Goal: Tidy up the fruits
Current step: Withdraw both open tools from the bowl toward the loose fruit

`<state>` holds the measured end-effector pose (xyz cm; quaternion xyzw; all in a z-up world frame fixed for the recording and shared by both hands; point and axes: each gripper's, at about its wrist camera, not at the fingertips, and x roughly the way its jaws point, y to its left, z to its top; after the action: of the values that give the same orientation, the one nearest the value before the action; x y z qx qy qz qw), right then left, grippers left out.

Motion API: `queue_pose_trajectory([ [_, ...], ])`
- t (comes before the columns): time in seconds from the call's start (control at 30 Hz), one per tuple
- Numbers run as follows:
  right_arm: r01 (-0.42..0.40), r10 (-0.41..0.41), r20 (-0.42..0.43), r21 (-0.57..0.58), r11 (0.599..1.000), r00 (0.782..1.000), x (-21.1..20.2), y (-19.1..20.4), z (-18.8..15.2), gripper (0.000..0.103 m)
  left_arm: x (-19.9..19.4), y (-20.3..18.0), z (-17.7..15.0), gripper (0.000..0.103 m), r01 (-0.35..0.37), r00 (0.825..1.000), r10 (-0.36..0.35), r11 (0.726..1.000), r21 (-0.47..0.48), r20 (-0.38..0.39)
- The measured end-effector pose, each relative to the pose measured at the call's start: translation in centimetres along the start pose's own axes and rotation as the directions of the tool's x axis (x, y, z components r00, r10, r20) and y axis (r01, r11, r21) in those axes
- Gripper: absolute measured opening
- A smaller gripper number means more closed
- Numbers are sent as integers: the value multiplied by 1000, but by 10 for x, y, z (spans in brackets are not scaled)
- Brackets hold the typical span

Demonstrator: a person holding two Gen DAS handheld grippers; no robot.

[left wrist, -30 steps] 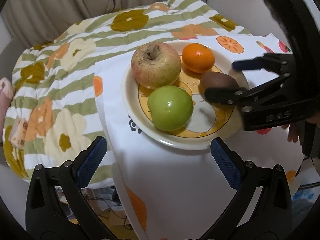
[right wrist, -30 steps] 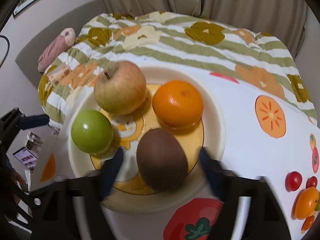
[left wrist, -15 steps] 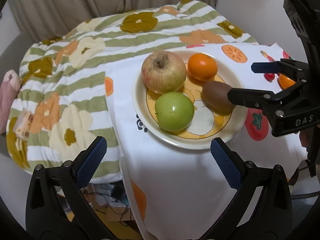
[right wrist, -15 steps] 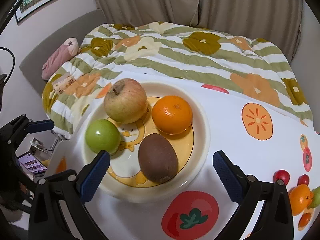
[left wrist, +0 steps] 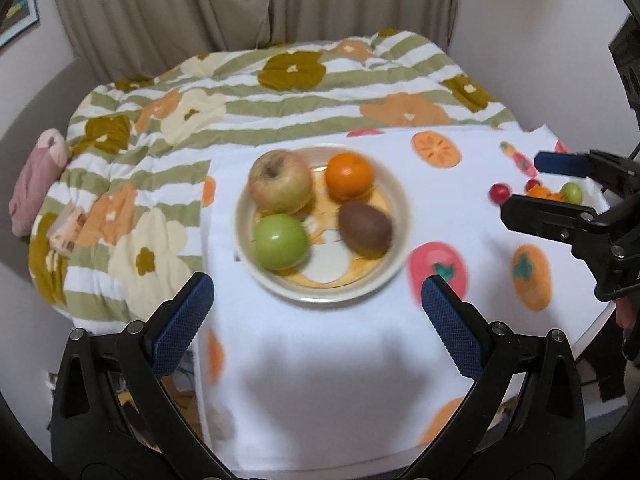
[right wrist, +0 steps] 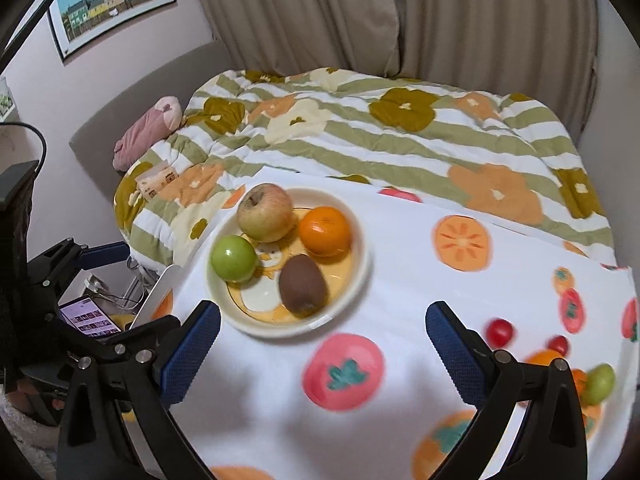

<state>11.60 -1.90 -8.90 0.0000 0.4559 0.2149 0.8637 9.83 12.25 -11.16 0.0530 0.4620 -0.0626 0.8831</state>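
Pink fabric, a soft roll (right wrist: 146, 136), lies at the far left on the bed, next to the striped flower quilt (right wrist: 400, 136). A small patterned packet (right wrist: 156, 180) rests on the quilt near it. In the right wrist view the left tongs (right wrist: 98, 292) stand at the left edge, beside the tabletop, with the jaws wide apart and nothing between them; a lit screen (right wrist: 90, 317) is seen below them.

On the white fruit-print cloth (right wrist: 400, 280) that covers the tabletop stands a cream plate (right wrist: 362, 256) with a yellow picture inside. It carries four fruits: a green apple (right wrist: 233, 258) at the near left, a red-yellow apple (right wrist: 265, 212) behind it, an orange (right wrist: 325, 231) at the back right and a brown kiwi (right wrist: 302, 286) at the front right. The two apples seem to touch each other; the kiwi lies just beside the orange.

The right tongs (right wrist: 322, 344) are also wide and hold nothing. They hang over the cloth at the near side of the plate, apart from it. In the left wrist view they show at the right edge (left wrist: 532, 186), away from the plate (left wrist: 400, 216).

Farther right, near the edge of the cloth, are small fruits: a red one (right wrist: 499, 332), a second red one (right wrist: 558, 345), something orange (right wrist: 546, 358) and a green one (right wrist: 600, 384), blurred.
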Motion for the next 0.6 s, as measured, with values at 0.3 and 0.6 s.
queue_pose_trajectory([
  [0.3,77,-78,10,58,995,997,-60,-82,-33,103,-12,-90,6,103,63,997,-63,998,1,32],
  [0.6,206,-208,17,88,975,978,-102,-153,-65,103,-6,-174,20,103,103,993,-107,992,70,56],
])
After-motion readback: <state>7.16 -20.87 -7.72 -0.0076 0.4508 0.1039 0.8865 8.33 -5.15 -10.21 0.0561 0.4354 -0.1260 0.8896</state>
